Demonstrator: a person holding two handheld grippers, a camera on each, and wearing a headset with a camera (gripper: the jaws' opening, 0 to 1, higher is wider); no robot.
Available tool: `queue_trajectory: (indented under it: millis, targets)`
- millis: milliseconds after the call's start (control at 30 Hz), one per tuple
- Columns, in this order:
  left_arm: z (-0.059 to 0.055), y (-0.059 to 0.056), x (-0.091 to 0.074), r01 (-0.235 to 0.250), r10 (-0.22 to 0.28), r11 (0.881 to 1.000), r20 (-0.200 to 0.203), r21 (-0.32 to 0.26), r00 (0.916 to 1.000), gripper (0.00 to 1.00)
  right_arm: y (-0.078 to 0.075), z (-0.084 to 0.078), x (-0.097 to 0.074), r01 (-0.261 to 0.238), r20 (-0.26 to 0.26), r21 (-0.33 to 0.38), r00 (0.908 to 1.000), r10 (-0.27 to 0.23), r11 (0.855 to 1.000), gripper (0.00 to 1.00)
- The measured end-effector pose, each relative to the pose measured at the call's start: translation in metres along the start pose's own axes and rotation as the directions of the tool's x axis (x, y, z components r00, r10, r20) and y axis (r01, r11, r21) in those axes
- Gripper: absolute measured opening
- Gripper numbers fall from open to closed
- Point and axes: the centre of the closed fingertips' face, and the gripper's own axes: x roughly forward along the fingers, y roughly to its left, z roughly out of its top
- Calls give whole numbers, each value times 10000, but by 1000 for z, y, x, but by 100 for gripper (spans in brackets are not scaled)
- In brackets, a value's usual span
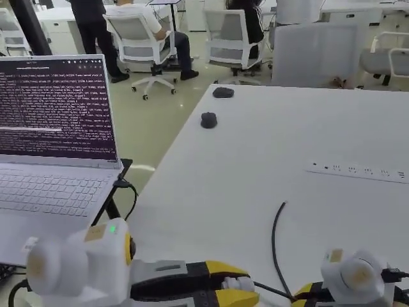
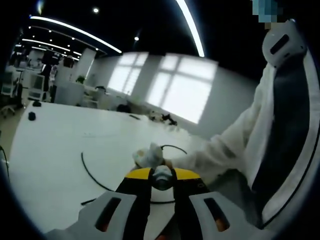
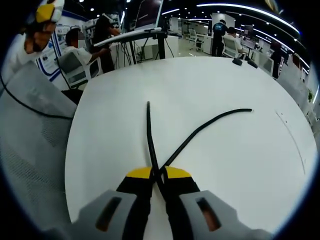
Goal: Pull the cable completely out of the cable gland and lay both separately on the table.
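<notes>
On the laptop (image 1: 51, 185) screen, rows of pale text, too small to read. Pinched in the left tool (image 2: 161, 181), pressed together: a pale cable gland (image 2: 161, 173). Clamped in the right tool (image 3: 158, 179), likewise squeezed closed: the black cable (image 3: 200, 131), looping away across the white desk (image 1: 255, 147). Farther along, a flush power strip (image 1: 358, 171) and two small dark items (image 1: 209, 119). Beyond, an open office with swivel chairs (image 1: 140, 38), seated people (image 1: 153, 25), ceiling light strips (image 2: 192, 25).

Bright, even light from overhead strips (image 2: 192, 30); blown-out windows (image 2: 172, 87) mid-frame; fisheye bending toward edges; foreground soft.
</notes>
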Motion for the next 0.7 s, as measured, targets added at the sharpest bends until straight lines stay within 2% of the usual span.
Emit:
queue_trajectory:
  millis: [200, 400, 467, 500, 533, 600, 633, 700]
  targets:
    - [-2, 5, 8, 16, -16, 9999, -3, -114, 10000, 17, -6, -1, 3, -7, 258, 449, 9997, -5, 9990, 9]
    - [-11, 10, 14, -87, 81, 9998, -311, -177, 9995, 17, -6, -2, 4, -29, 386, 418, 9993, 13, 9991, 9]
    - [-10, 24, 13, -811, 813, 9967, -221, 89, 9964, 17, -6, -2, 4, -31, 511, 503, 9987, 6, 9987, 12]
    - [-10, 27, 14, -949, 953, 9953, -199, 203, 9952, 17, -3, -1, 2, -156, 625, 436, 9980, 129, 9989, 14]
    - [-11, 28, 15, -950, 955, 9952, -217, 217, 9952, 17, -2, 0, 1, -217, 721, 359, 9972, 191, 9991, 19]
    - [-15, 38, 18, -1225, 1235, 9920, -334, 321, 9918, 17, 0, 4, -2, -259, 956, 230, 9951, 236, 9994, 27]
    - [-19, 42, 21, -1147, 1163, 9929, -525, 321, 9918, 17, 1, 4, -5, -294, 1012, 199, 9945, 272, 9994, 30]
    - [-24, 49, 26, -1148, 1161, 9931, -701, 224, 9908, 17, 3, 6, -9, -340, 1136, 134, 9930, 323, 9993, 31]
